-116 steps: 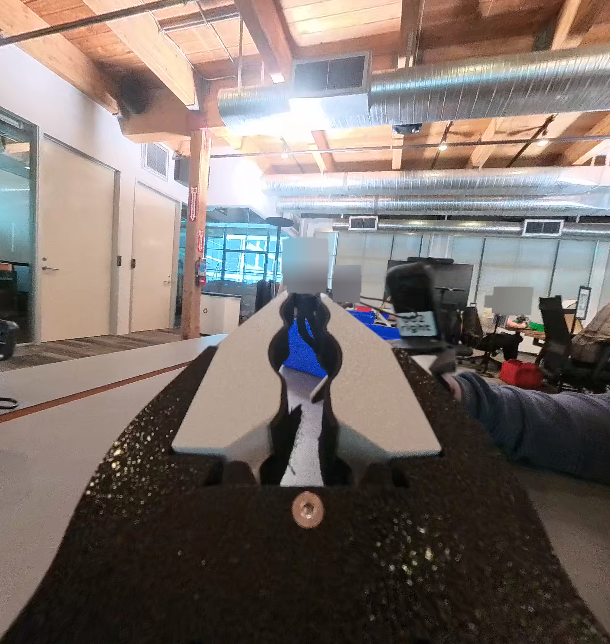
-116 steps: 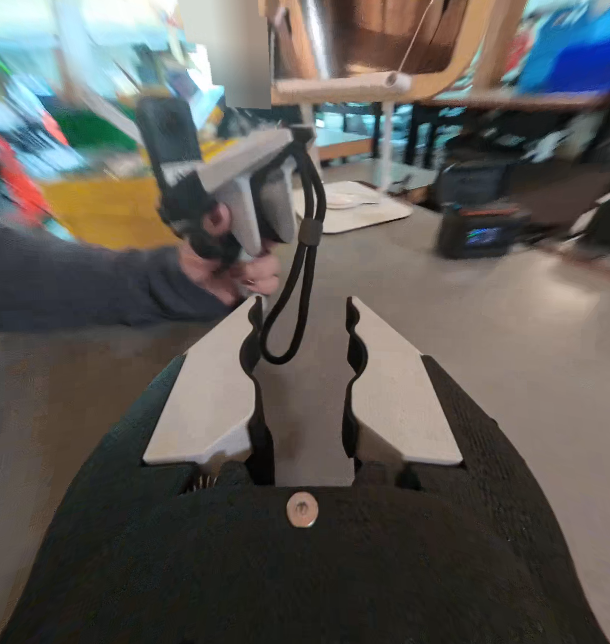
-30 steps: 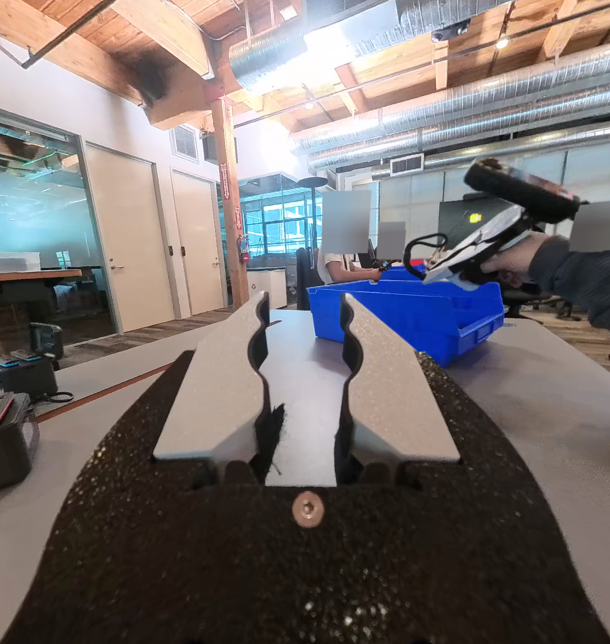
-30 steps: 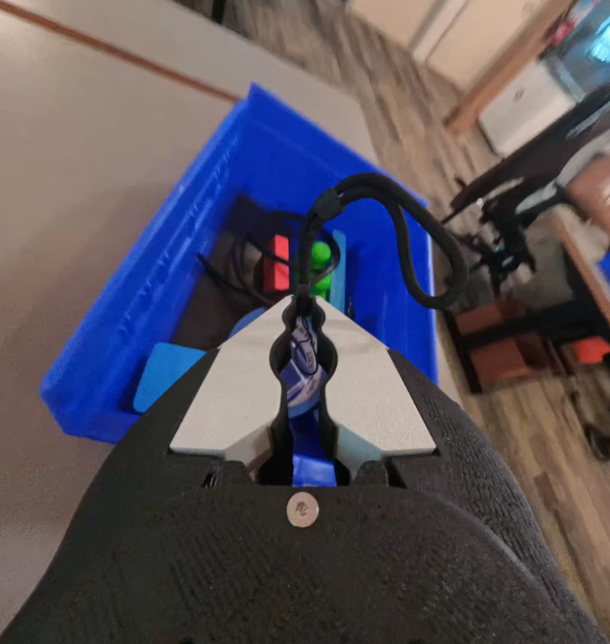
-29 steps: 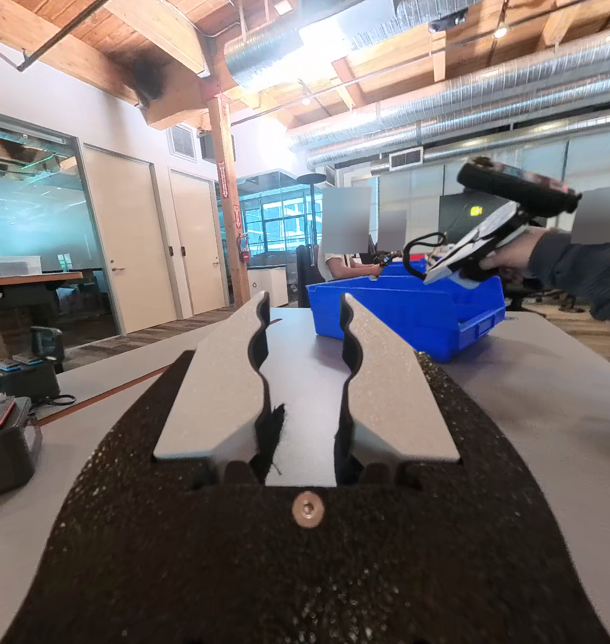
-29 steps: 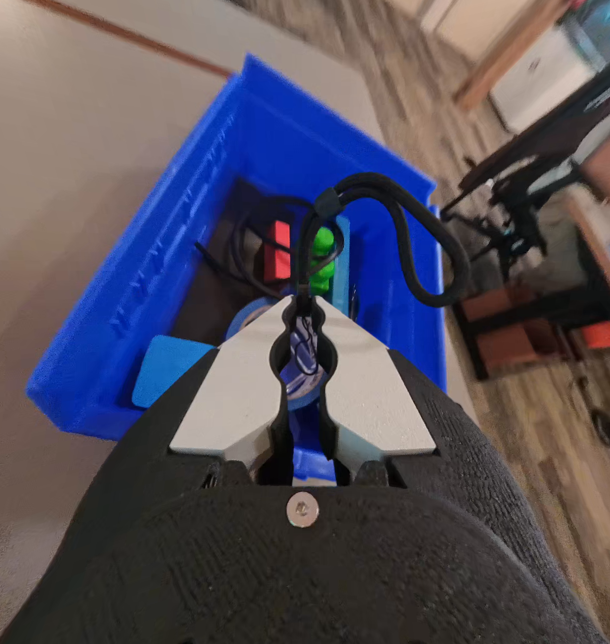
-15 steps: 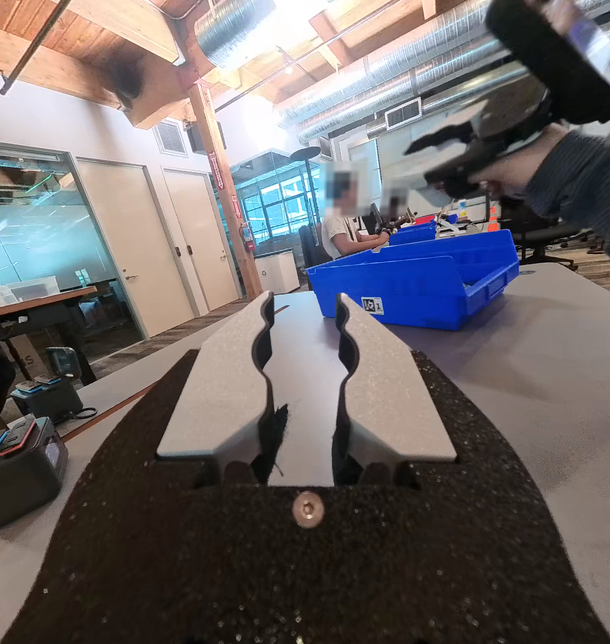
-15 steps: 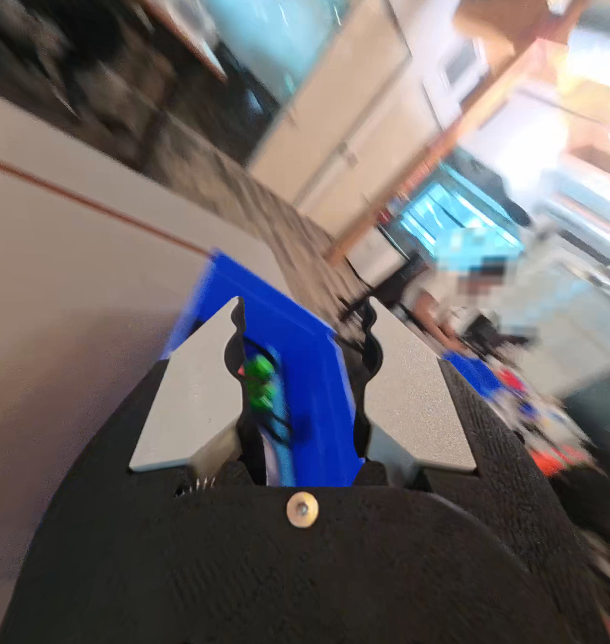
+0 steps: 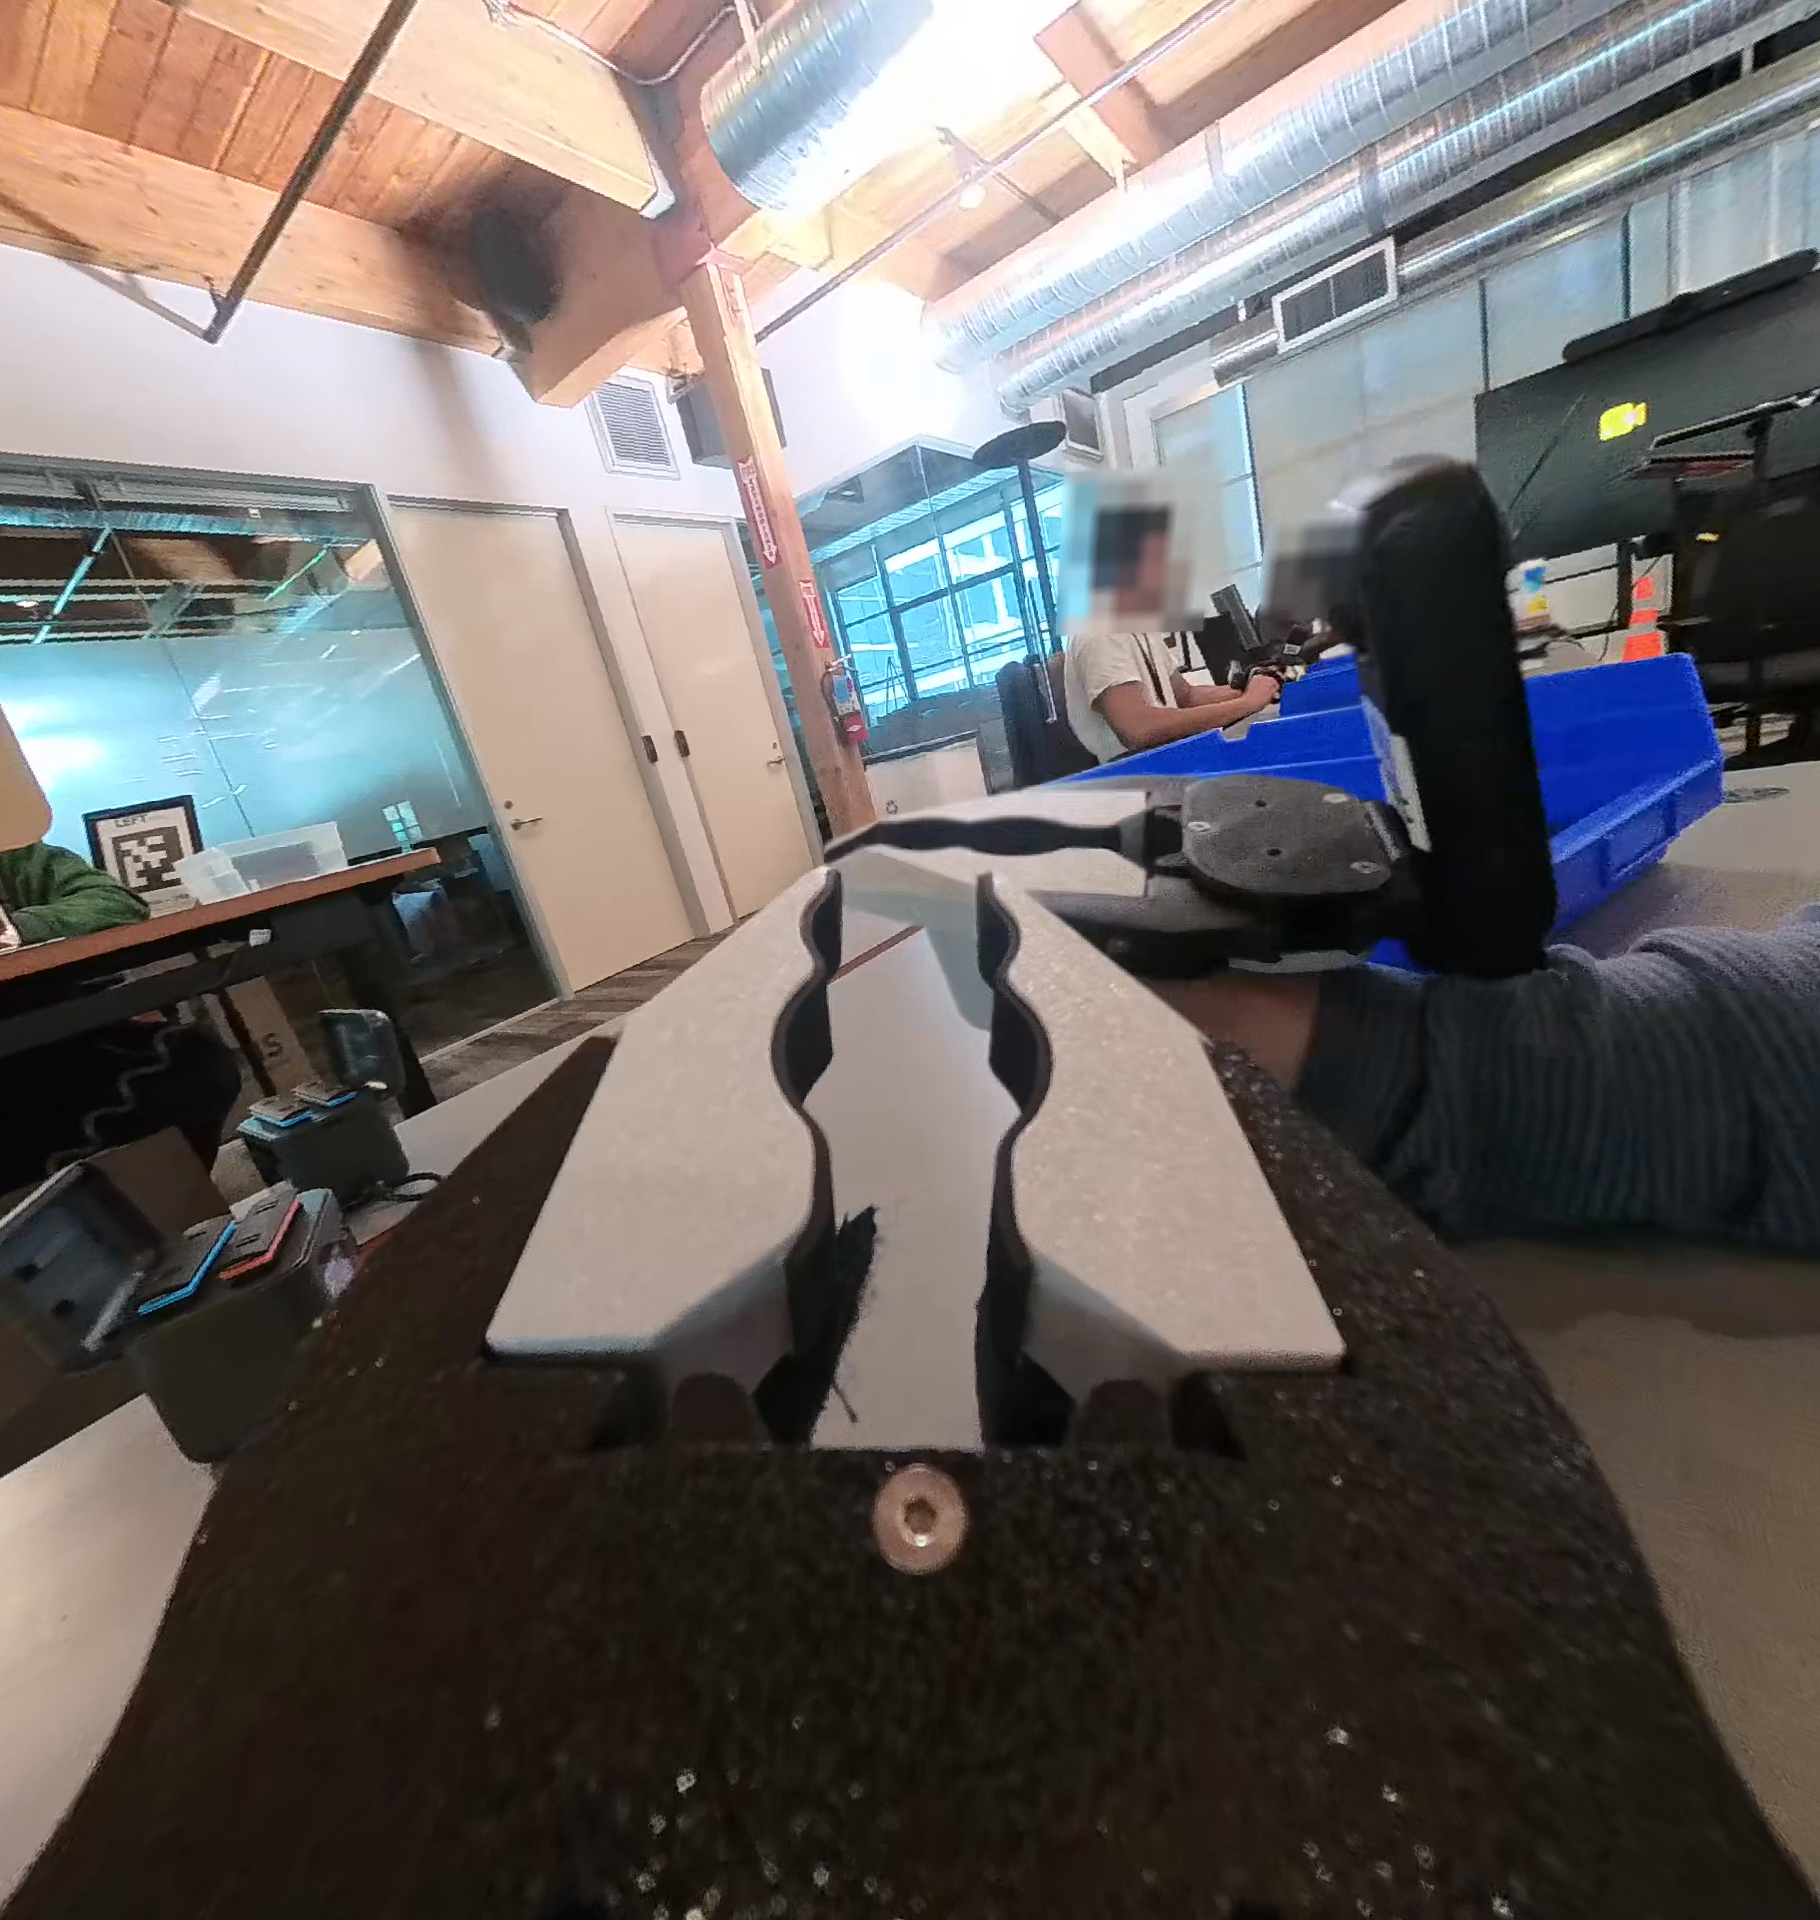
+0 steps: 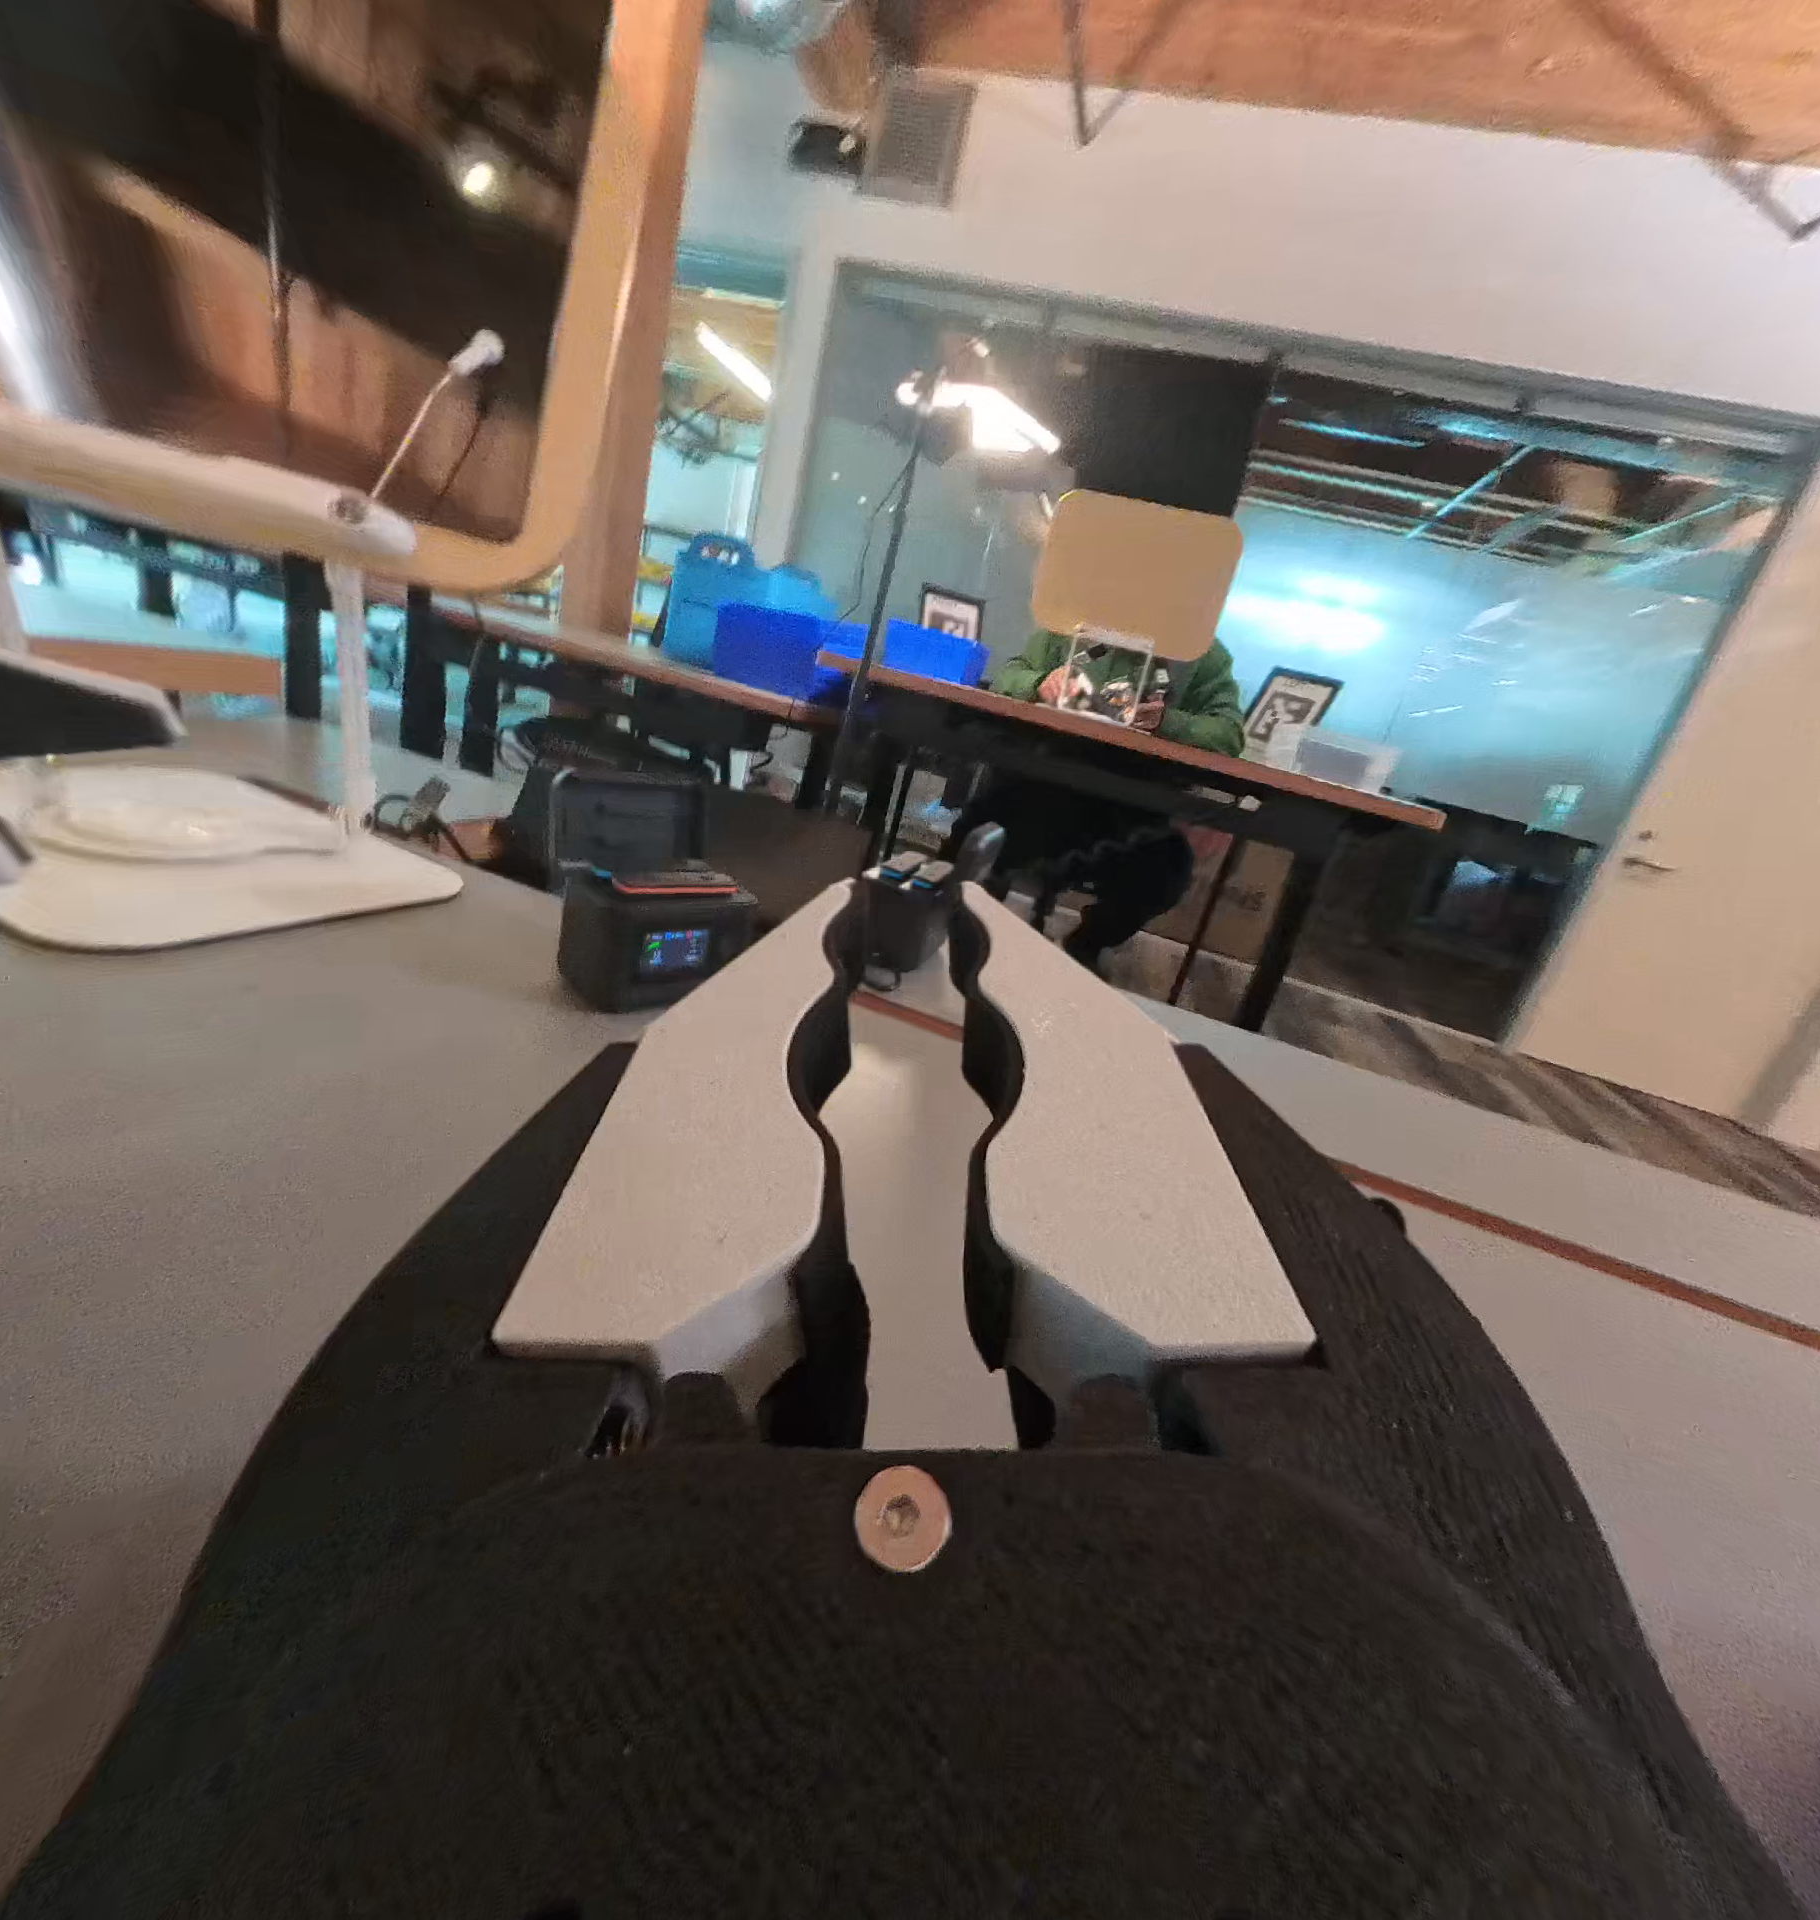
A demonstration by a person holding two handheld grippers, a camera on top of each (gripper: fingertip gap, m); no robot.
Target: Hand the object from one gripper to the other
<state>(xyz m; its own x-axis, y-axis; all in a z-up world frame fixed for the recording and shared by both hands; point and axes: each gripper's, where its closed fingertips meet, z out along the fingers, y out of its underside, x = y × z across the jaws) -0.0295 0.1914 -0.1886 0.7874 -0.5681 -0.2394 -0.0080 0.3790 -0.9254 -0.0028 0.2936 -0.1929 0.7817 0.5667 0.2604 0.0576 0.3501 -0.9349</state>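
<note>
My left gripper is open and empty, held low over the grey table. My right gripper is also open and empty. In the left wrist view the right gripper lies on its side just beyond my left fingertips, pointing left, held by a hand in a blue-grey sleeve. The blue bin stands behind it at the right. No hand-over object shows in either view.
Black charger cases sit at the table's far edge, and also show in the left wrist view. A white lamp base stands at the left. People sit at desks beyond. A brown line crosses the table. One gripper's finger ends stand about 11 cm off the other's.
The right gripper held a black cord loop above the blue bin, then opened and no longer holds it. It swung left, away from the bin, and now sits in front of my left fingers.
</note>
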